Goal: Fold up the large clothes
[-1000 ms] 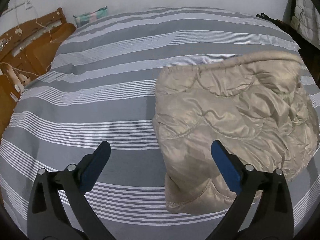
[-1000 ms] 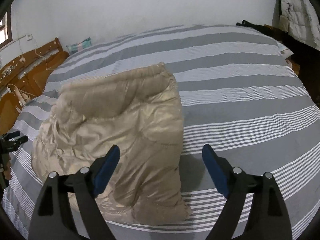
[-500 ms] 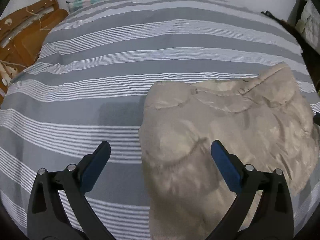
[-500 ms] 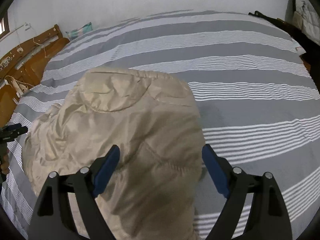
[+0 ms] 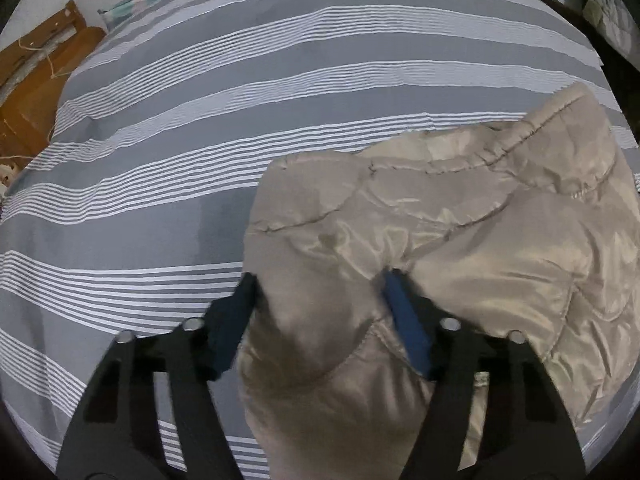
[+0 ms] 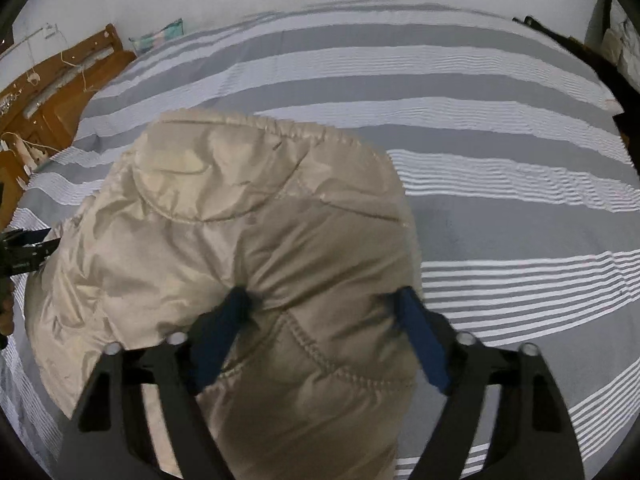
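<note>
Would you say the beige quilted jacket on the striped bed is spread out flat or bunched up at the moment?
Bunched up. The quilted jacket mounds above the striped bedcover in rumpled, overlapping folds, no sleeve laid out.

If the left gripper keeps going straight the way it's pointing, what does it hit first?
The beige quilted jacket. The left gripper, jaws just closing, already has its puffy fabric between the pads; the striped bedding seems right beneath.

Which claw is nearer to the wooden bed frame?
Left. The left claw pinches the jacket edge on the bed frame side; the right claw pinches the opposite edge, farther from it. Both claws' jaws have just been closing, with jacket between them.
</note>
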Demonstrator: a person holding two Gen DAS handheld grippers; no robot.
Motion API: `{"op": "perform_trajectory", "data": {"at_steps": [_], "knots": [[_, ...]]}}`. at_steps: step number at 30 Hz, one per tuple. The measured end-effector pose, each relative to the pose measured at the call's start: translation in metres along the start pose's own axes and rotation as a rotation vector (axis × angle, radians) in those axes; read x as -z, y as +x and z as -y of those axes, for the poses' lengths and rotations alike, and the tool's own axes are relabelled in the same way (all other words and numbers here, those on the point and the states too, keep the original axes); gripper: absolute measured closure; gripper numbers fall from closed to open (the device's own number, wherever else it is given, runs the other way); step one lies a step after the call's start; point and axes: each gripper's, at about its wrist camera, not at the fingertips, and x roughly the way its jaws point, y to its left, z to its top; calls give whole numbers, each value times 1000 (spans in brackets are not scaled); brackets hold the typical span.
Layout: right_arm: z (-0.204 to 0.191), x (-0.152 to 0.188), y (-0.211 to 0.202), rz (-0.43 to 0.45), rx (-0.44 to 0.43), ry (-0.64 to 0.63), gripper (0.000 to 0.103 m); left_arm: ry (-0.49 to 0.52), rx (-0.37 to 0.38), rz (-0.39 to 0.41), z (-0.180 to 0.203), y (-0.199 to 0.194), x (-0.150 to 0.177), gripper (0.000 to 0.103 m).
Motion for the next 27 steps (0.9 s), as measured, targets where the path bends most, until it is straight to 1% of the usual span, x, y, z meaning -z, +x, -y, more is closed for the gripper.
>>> {"op": "perform_trajectory", "data": {"at_steps": [1, 2, 4, 5, 6, 7, 8, 9, 10, 12, 13, 14, 15, 16, 17, 18, 19, 20, 21, 22, 23, 24, 25, 26, 27], "knots": [[-2, -1, 2, -11, 4, -4, 43, -4, -2, 1, 1, -1, 1, 47], [-4, 0, 3, -16, 6, -3, 47, -12, 1, 1, 3, -1, 2, 51], [-3, -1, 2, -9, 10, 37, 65, -38, -9, 0, 3, -1, 7, 53], [-4, -3, 0, -1, 5, 55, 71, -72, -14, 1, 0, -4, 11, 55], [-7, -5, -5, 13, -1, 61, 82, -96, -12, 6, -5, -7, 13, 56], [-14, -7, -11, 33, 2, 50, 86, -125, -15, 13, -8, -10, 19, 57], [-28, -9, -22, 78, 25, 0, 88, -137, -25, 20, -10, -11, 24, 59], [-35, -10, -28, 104, 38, -32, 89, -145, -48, 36, -12, -15, 31, 60], [-50, -12, -41, 158, 53, -95, 90, -151, -66, 49, -13, -19, 35, 61], [-69, -17, -56, 232, 92, -177, 90, -180, -91, 72, -20, -26, 41, 62], [-75, -19, -60, 257, 116, -204, 90, -195, -88, 78, -23, -28, 39, 63], [-77, -24, -57, 256, 138, -211, 90, -219, -82, 86, -28, -29, 34, 67], [-73, -29, -49, 239, 151, -191, 90, -229, -88, 82, -30, -28, 28, 76], [-63, -32, -36, 206, 155, -140, 90, -240, -84, 74, -35, -26, 19, 85], [-55, -31, -24, 164, 150, -102, 90, -242, -72, 60, -36, -22, 10, 91], [-45, -29, -9, 115, 144, -61, 89, -231, -73, 43, -36, -16, 4, 95], [-31, -21, 12, 51, 133, -4, 88, -210, -102, 26, -34, -8, -2, 103], [-24, -16, 22, 26, 132, 19, 86, -169, -183, -17, -33, 6, -4, 103], [-17, -10, 27, 9, 125, 47, 84, -156, -195, -49, -34, 16, -3, 103], [-12, -9, 23, 16, 101, 91, 84, -164, -178, -64, -37, 19, 0, 103], [-8, -11, 16, 18, 73, 126, 83, -186, -153, -51, -42, 13, 6, 103], [-6, -13, 10, 24, 62, 135, 78, -199, -134, -36, -46, 7, 10, 103], [-5, -13, 0, 44, 69, 131, 70, -214, -105, -26, -50, 0, 15, 101], [-6, -13, -6, 56, 79, 122, 67, -226, -84, -9, -55, -10, 23, 99], [-8, -12, -8, 62, 91, 116, 59, -229, -88, 8, -57, -19, 29, 94]]}}
